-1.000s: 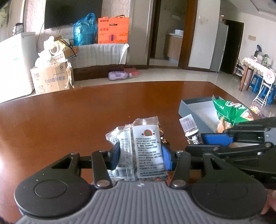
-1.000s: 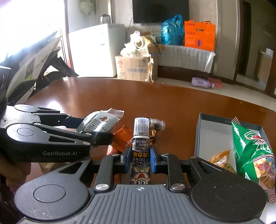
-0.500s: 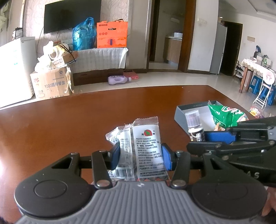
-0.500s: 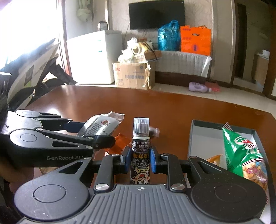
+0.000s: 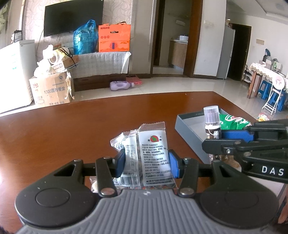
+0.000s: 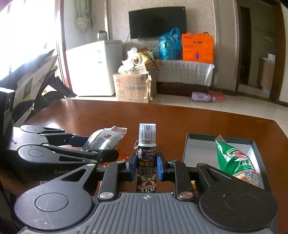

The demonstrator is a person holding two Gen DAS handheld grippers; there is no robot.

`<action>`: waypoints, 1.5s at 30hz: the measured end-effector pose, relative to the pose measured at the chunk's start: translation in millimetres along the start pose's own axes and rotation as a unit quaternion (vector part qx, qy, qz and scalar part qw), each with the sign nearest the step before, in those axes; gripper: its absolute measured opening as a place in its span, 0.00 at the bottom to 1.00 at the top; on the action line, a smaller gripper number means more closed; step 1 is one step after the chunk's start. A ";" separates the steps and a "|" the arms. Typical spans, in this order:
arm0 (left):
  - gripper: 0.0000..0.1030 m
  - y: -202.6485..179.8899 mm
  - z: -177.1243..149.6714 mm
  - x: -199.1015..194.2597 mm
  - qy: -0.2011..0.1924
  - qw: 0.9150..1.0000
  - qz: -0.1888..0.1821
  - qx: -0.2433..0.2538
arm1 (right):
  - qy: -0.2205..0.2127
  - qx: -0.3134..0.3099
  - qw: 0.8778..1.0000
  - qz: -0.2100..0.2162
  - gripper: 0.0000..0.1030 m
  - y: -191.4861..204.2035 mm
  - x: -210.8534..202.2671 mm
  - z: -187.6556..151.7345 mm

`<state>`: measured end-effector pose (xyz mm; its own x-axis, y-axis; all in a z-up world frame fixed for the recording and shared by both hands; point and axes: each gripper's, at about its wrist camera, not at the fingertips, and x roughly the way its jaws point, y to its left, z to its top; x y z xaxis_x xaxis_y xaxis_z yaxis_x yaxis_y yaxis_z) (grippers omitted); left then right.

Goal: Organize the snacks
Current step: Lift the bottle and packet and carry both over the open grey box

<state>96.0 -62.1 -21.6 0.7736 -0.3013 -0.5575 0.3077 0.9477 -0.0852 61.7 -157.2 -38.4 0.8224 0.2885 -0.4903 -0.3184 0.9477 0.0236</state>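
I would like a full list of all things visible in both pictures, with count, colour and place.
snack packets: at least two, clear and white, held in the left tool above the table.
small bottle: one, dark label, clear ribbed cap, upright in the right tool.
box: one, grey, open, on the table at the right.
green snack bag: one, green, inside the box.
orange wrapper: one, on the table behind the left tool.
table: one, reddish-brown wood.
cardboard carton: one, brown, on the floor.
television: one, black, on the wall.
orange bag: one, on the low cabinet.
blue bag: one, beside the orange bag.
left tool: shut on the packets.
right tool: shut on the bottle.
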 end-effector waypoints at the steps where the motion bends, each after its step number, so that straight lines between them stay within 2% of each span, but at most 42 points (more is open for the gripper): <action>1: 0.46 -1.5 1.0 -0.1 -0.001 1.000 -0.001 0.000 | -0.002 0.000 1.000 -0.001 0.24 -1.4 -1.9 0.4; 22: 0.46 -29.0 21.2 8.5 -0.009 1.000 -0.014 0.004 | -0.027 0.018 0.999 -0.020 0.24 -16.2 -27.9 4.2; 36: 0.46 -64.3 36.6 9.0 -0.020 0.999 -0.035 0.020 | -0.059 0.041 0.997 -0.031 0.23 -42.0 -61.2 5.8; 45: 0.46 -95.6 36.8 8.8 -0.021 0.998 -0.057 0.033 | -0.057 0.042 0.996 -0.058 0.23 -61.4 -79.6 1.1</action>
<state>93.8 -159.2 12.0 0.7536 -0.4125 -0.5119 0.4298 0.8983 -0.0911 16.3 -238.2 0.1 0.9010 0.1861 -0.3919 -0.1820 0.9821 0.0478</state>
